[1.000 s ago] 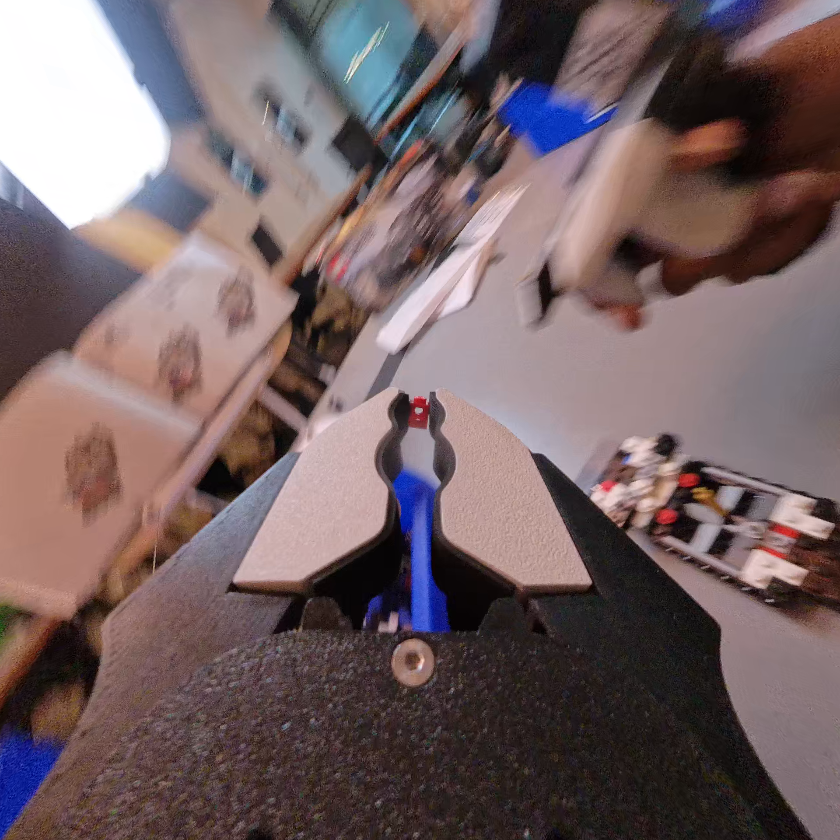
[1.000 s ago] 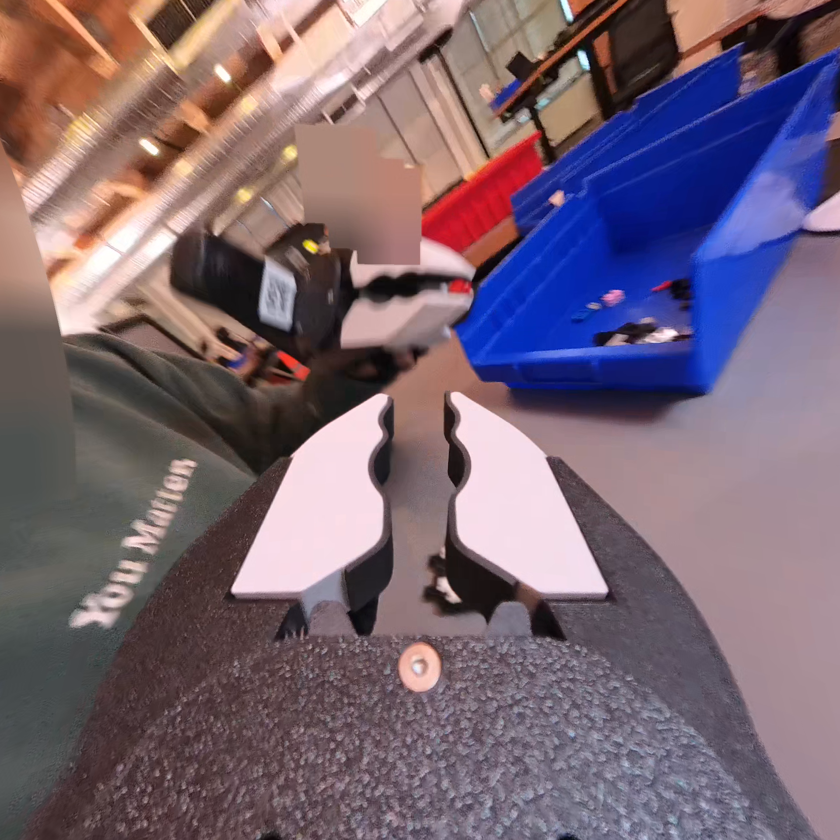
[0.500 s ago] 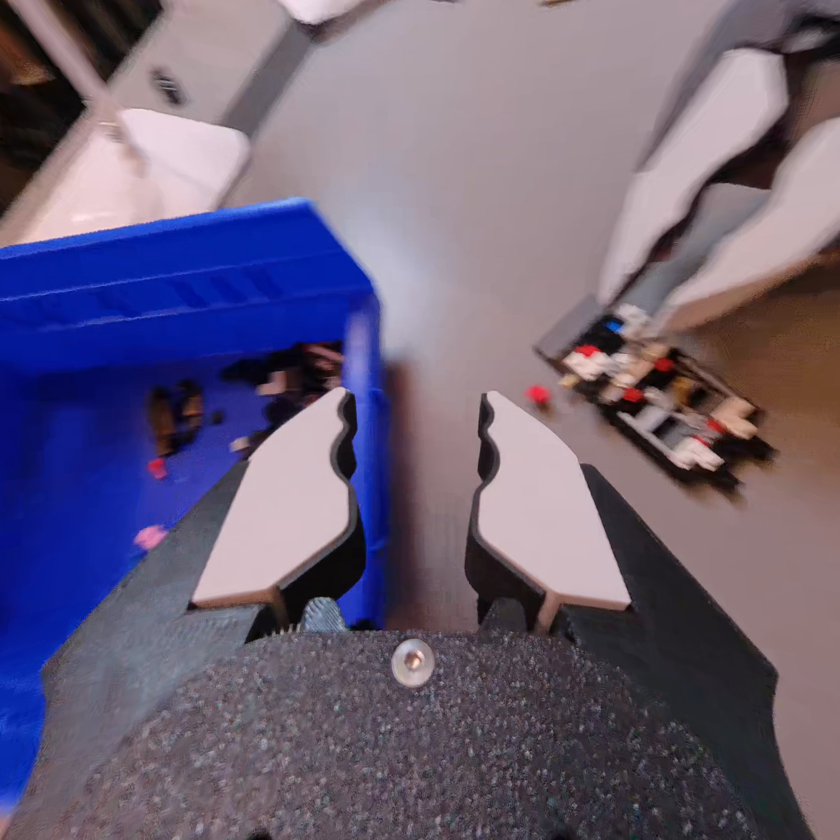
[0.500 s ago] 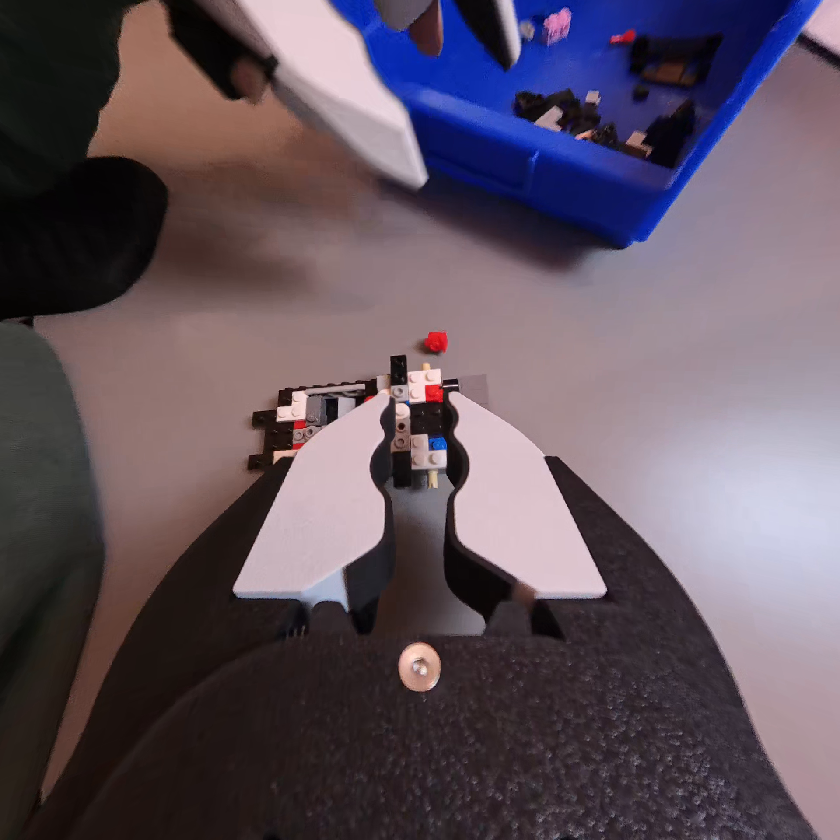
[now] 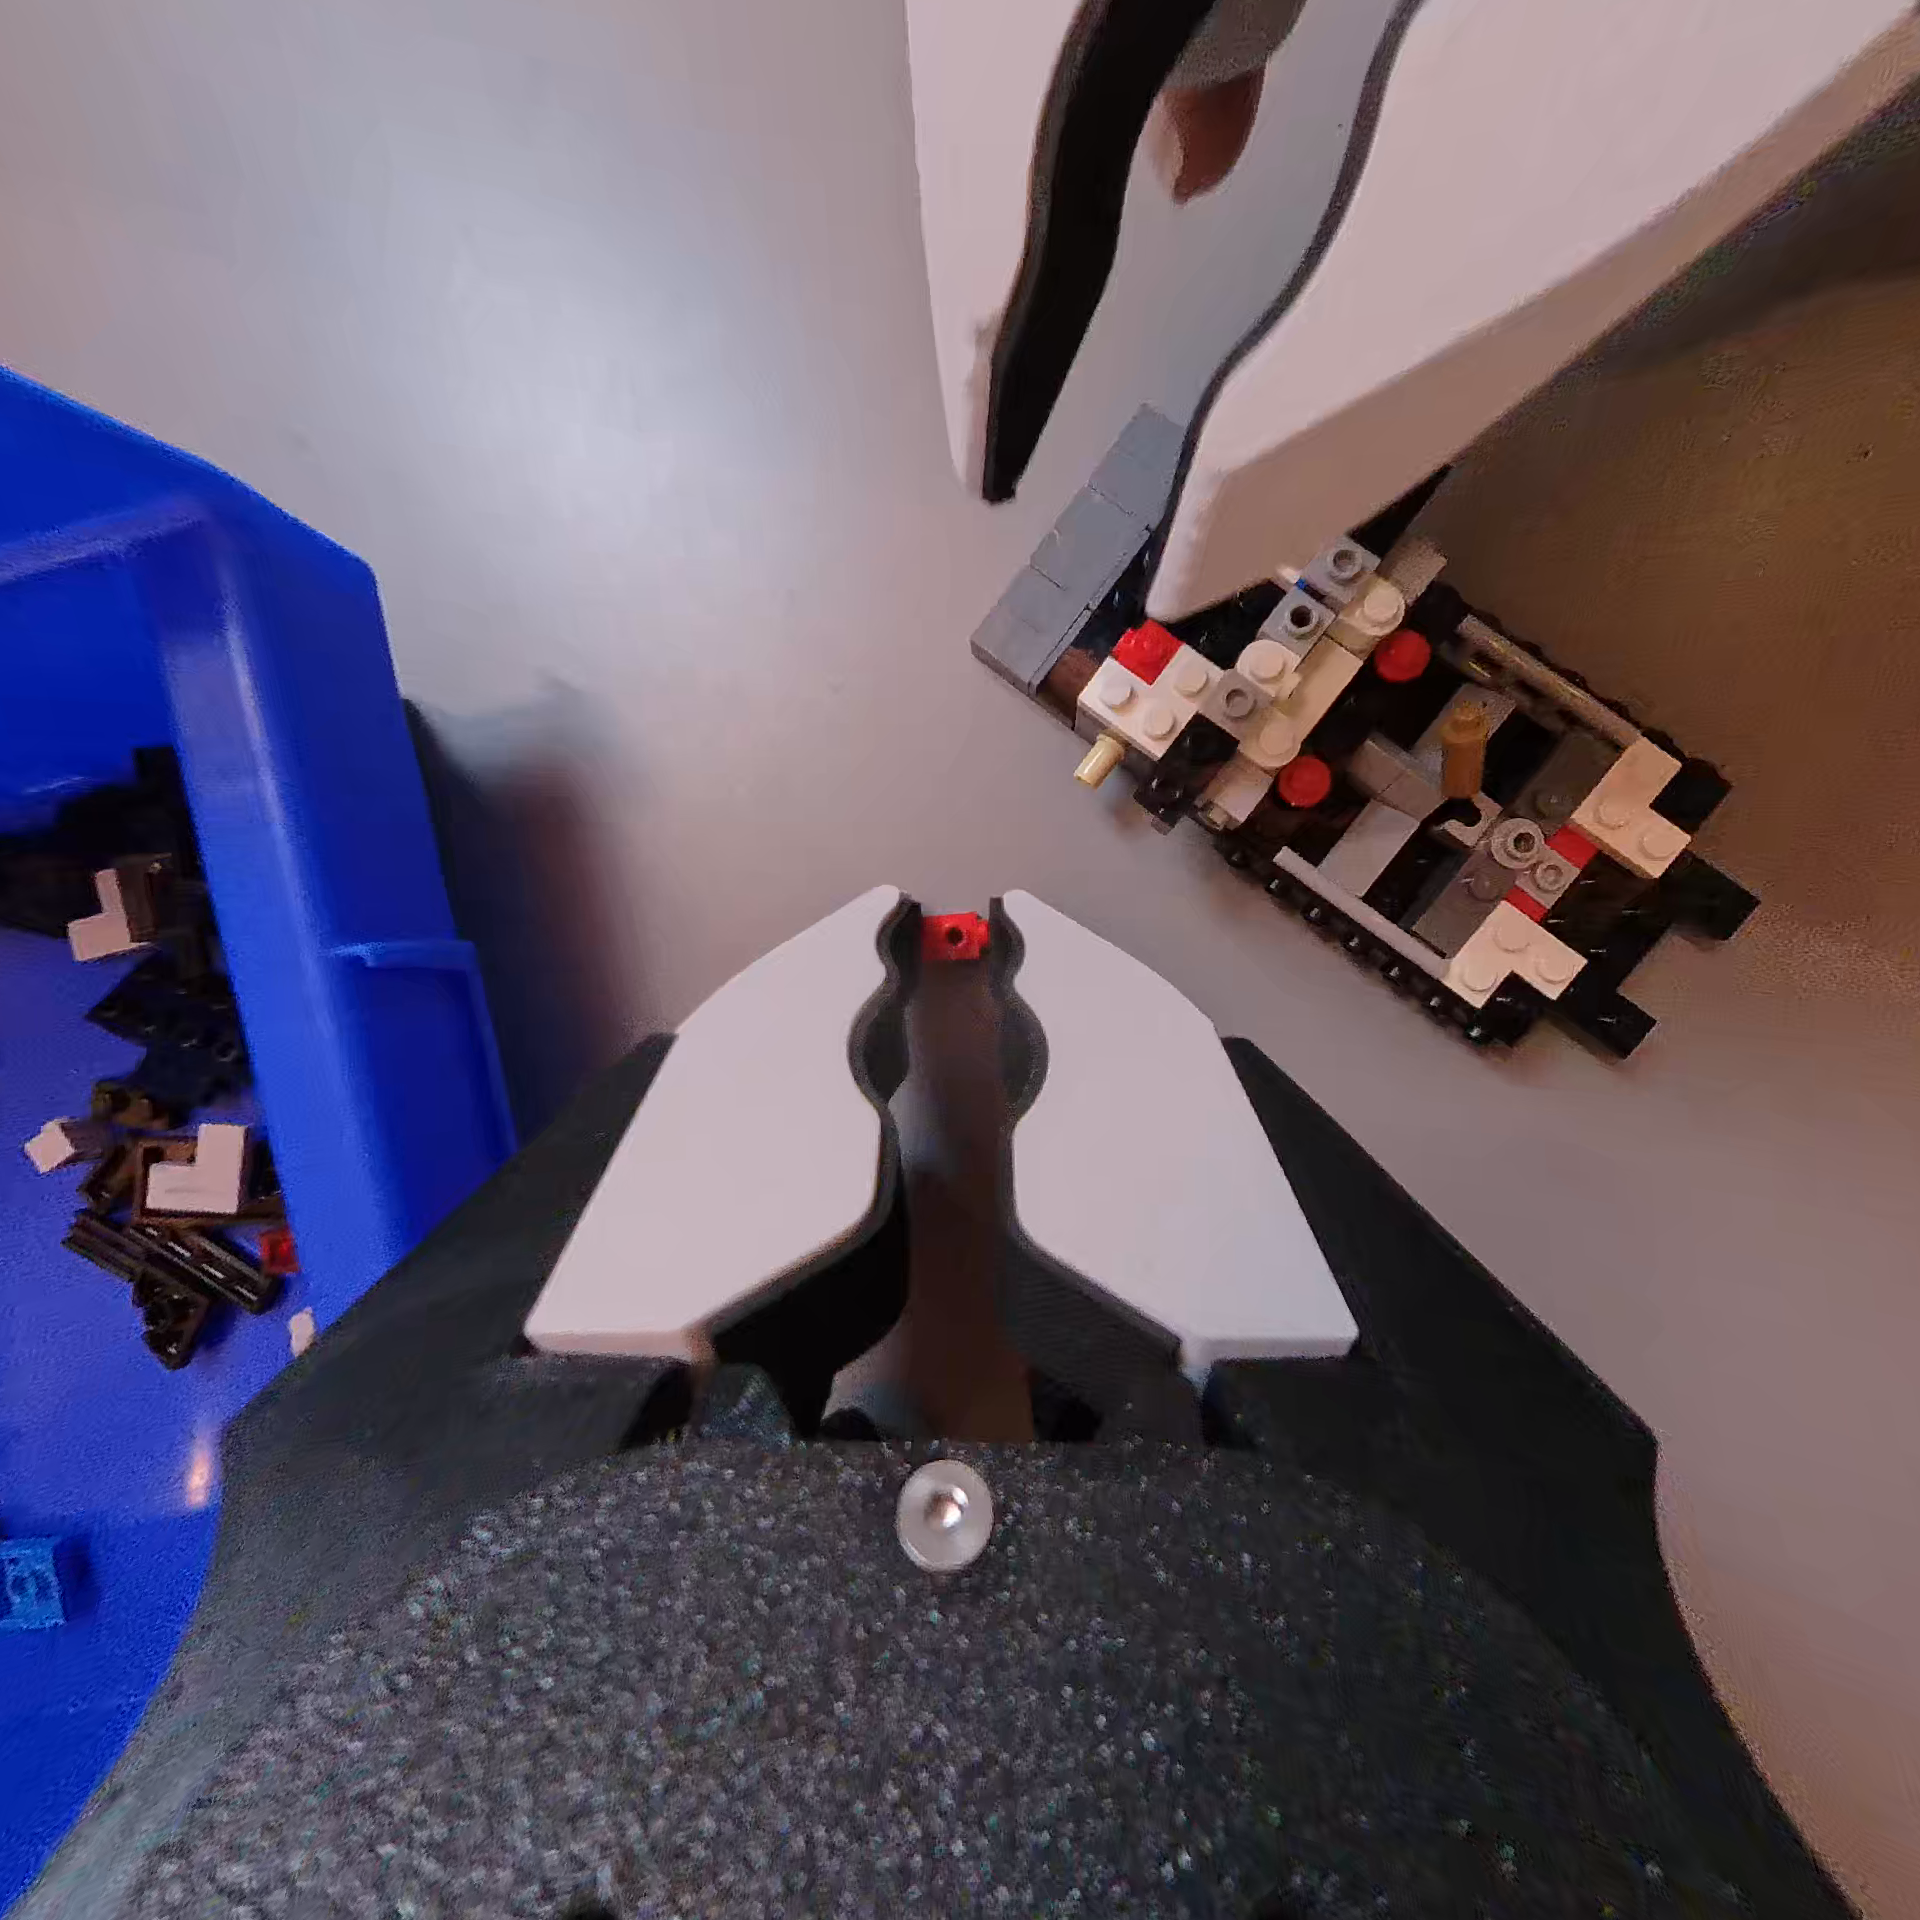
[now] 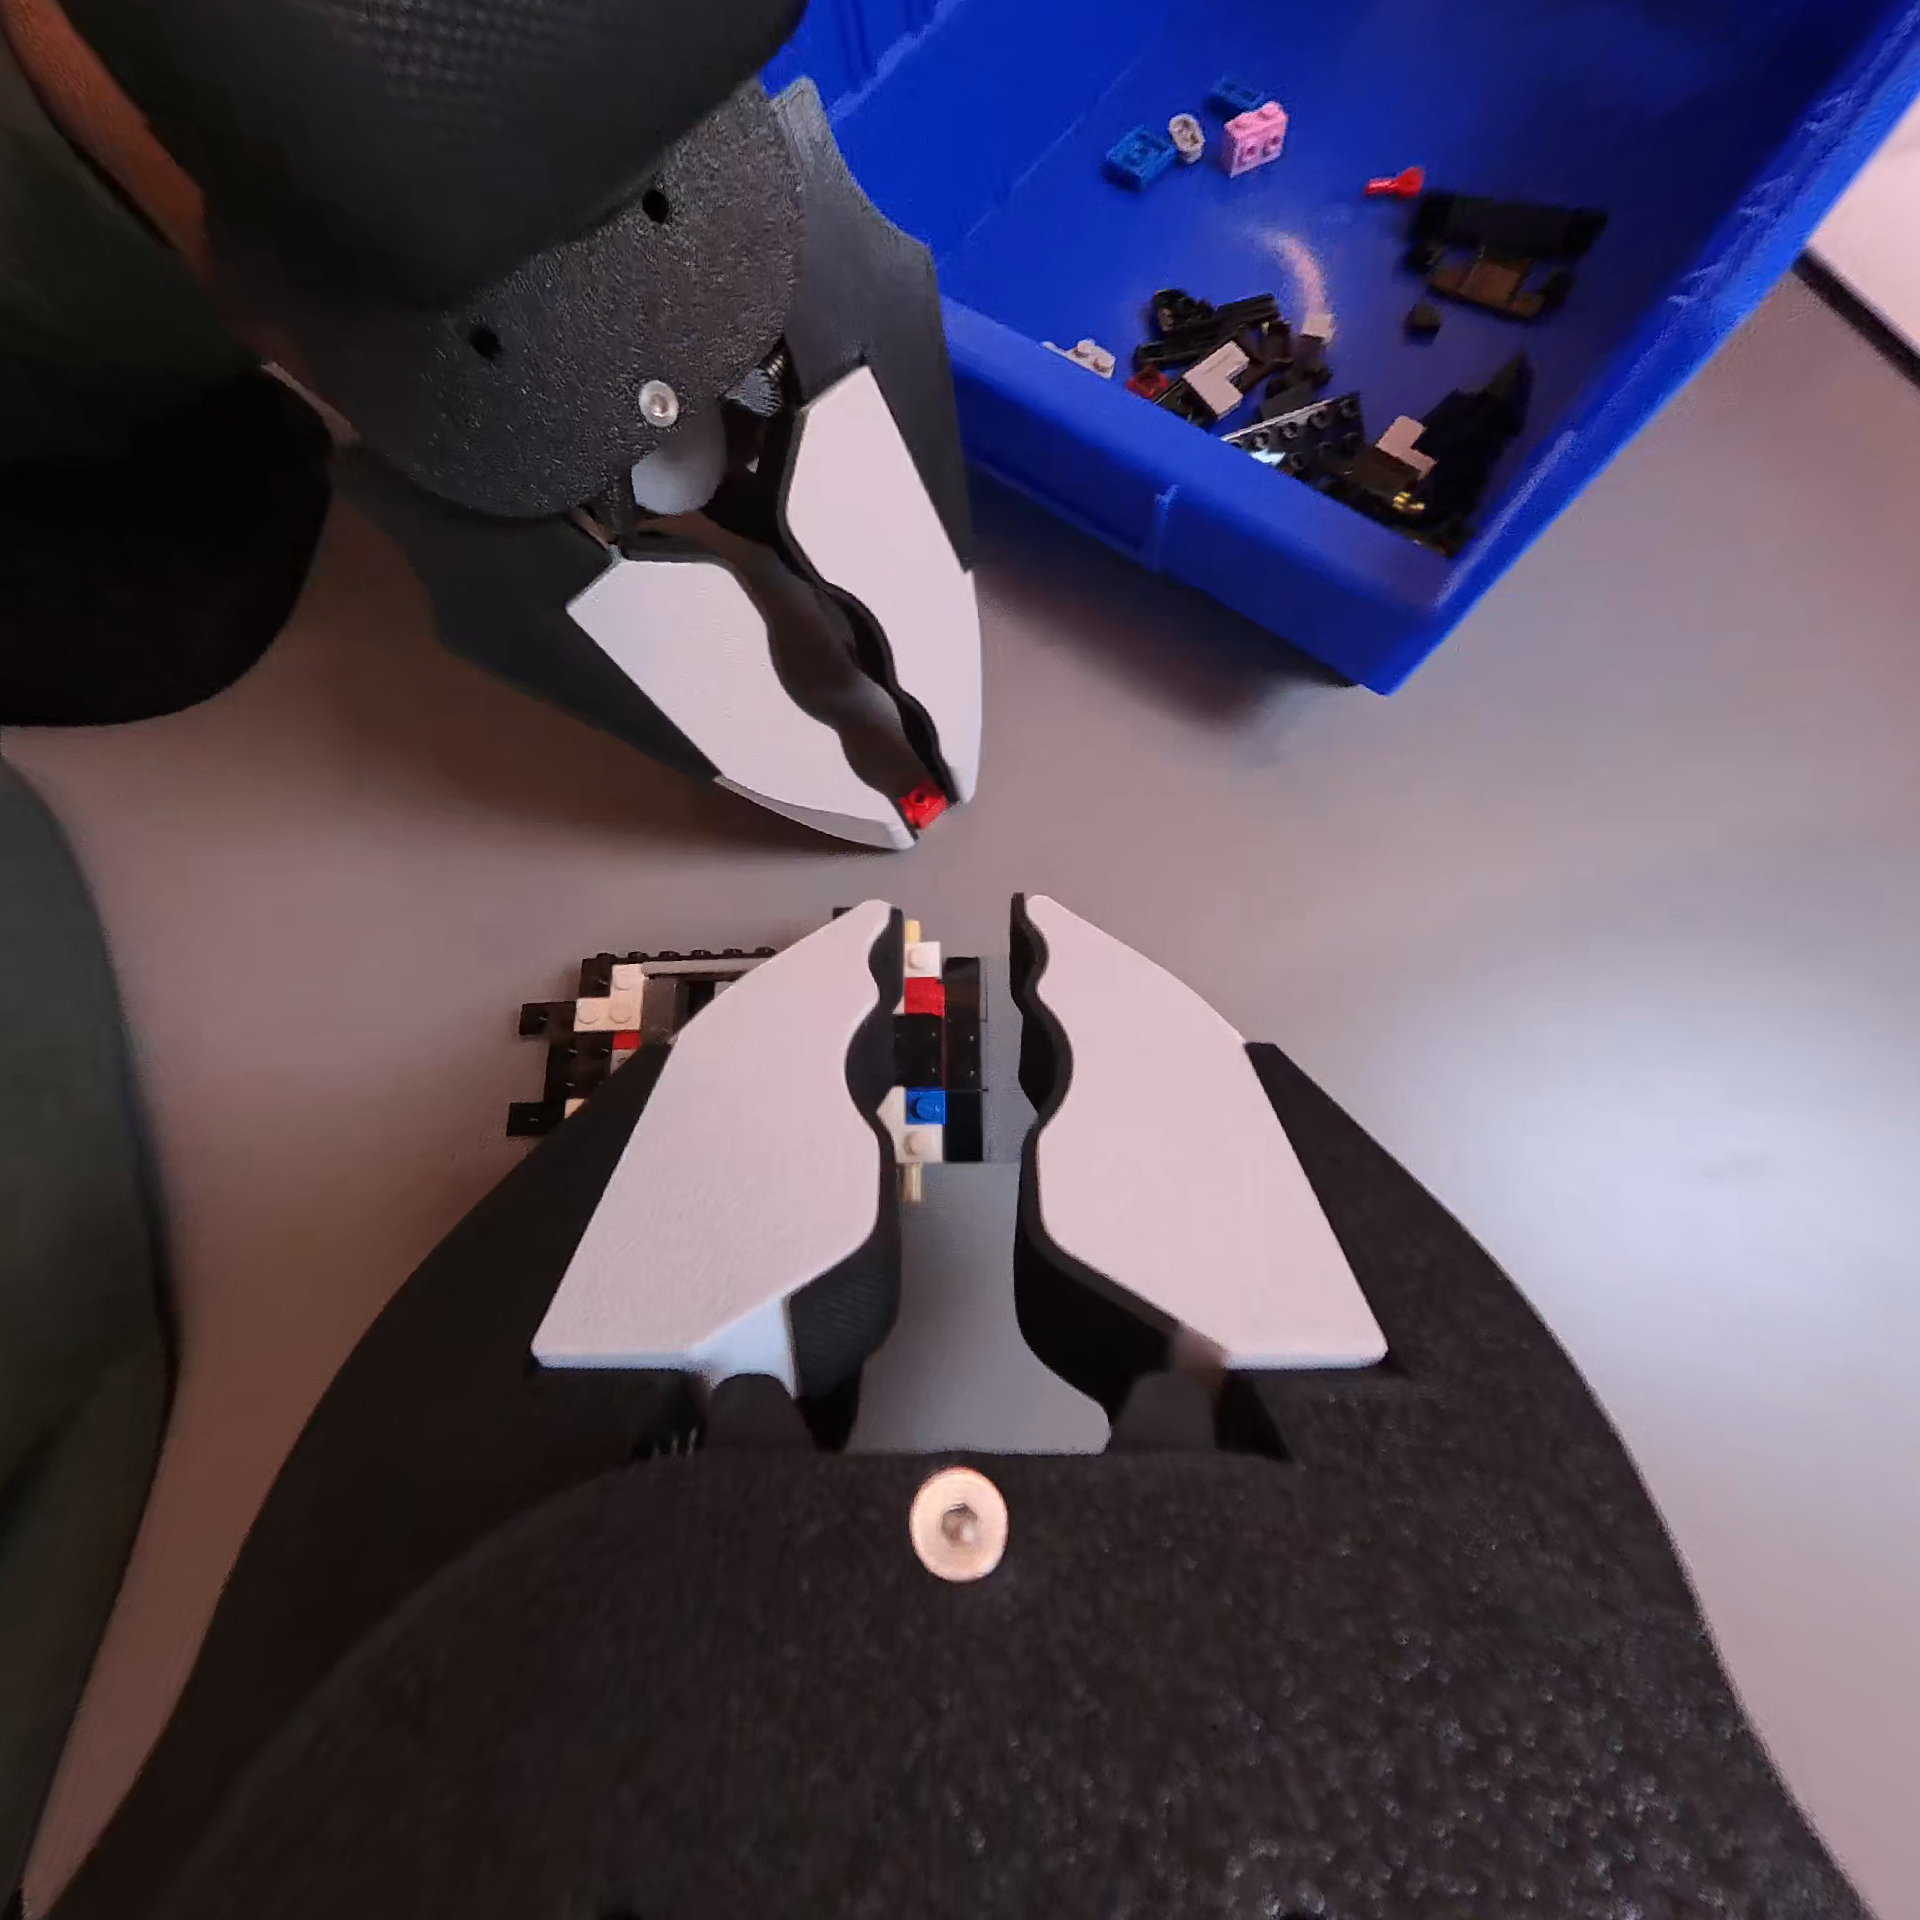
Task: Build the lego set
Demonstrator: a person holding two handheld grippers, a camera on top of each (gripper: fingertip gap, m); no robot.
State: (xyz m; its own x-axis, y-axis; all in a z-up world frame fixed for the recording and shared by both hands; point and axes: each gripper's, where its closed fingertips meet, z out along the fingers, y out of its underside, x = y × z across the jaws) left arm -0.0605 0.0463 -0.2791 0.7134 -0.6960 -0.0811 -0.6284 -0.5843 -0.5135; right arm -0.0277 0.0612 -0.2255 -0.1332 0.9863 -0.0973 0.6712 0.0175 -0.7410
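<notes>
Half a second ago the left gripper (image 5: 952, 914) stood spread above the rim of the blue bin, and the small red brick (image 5: 953, 933) lay loose on the grey table (image 5: 582, 343) beside the brick assembly (image 5: 1361, 790); now its fingers are clenched on that brick, pinching it at the very tips. The right wrist view confirms it: the left gripper (image 6: 920, 821) points down at the table with the red brick (image 6: 923, 803) caught between its white fingertips, at or just above the surface (contact with the table cannot be told).

The right gripper (image 6: 951, 914) has dropped lower over the brick assembly (image 6: 925, 1049). Its fingers stand parted with a narrow gap between them, and the near end of the assembly shows through that gap, red, black, blue and white pieces in a row. The left finger (image 6: 748, 1132) covers much of the assembly; whether either finger touches it cannot be told.

In the left wrist view the right gripper (image 5: 1081, 540) hangs over the far grey end of the assembly, fingers apart.

The blue bin (image 6: 1226, 530) stands beyond both grippers, holding loose black, white, blue and pink pieces. It lies just left of the left gripper in that gripper's own view (image 5: 312, 831).
</notes>
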